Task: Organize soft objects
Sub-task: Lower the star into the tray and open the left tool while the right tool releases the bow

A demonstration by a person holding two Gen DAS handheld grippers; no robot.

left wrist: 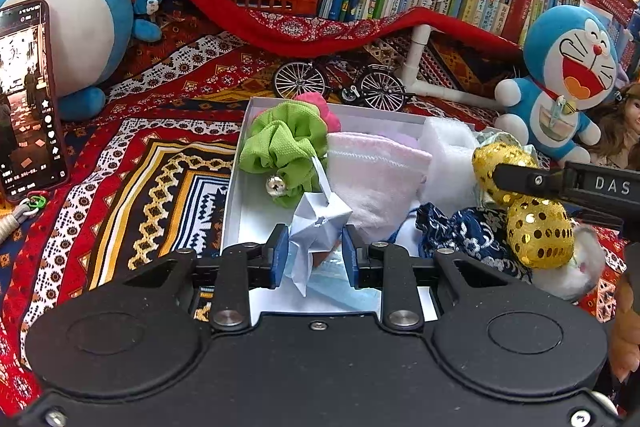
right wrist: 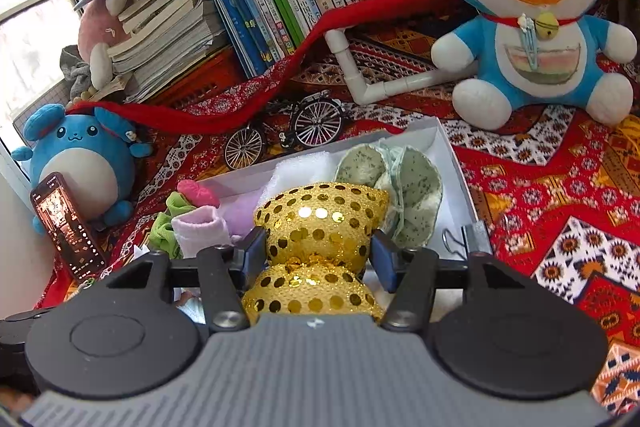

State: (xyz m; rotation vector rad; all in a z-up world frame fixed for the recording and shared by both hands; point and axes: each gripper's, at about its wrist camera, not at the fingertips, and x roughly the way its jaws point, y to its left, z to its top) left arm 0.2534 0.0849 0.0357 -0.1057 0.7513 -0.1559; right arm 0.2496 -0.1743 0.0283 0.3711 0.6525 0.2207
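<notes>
A white box [left wrist: 234,183] on the patterned cloth holds a green scrunchie [left wrist: 282,143], a pink scrunchie [left wrist: 324,107], a pale pink sock [left wrist: 372,175], white foam [left wrist: 448,155] and a dark blue patterned cloth [left wrist: 460,231]. My left gripper [left wrist: 315,255] is shut on a white folded paper star [left wrist: 318,227] over the box's near end. My right gripper [right wrist: 318,255] is shut on a gold sequin bow [right wrist: 320,223], held over the box [right wrist: 460,171]; the bow also shows in the left wrist view [left wrist: 536,231]. Green speckled pads [right wrist: 404,187] lie in the box behind it.
A blue round plush [left wrist: 76,7] and a propped phone [left wrist: 28,95] stand at left. A Doraemon plush [right wrist: 532,23] sits at right. A model bicycle [left wrist: 340,81], a white pipe frame [right wrist: 360,83], a red scarf and rows of books lie behind the box.
</notes>
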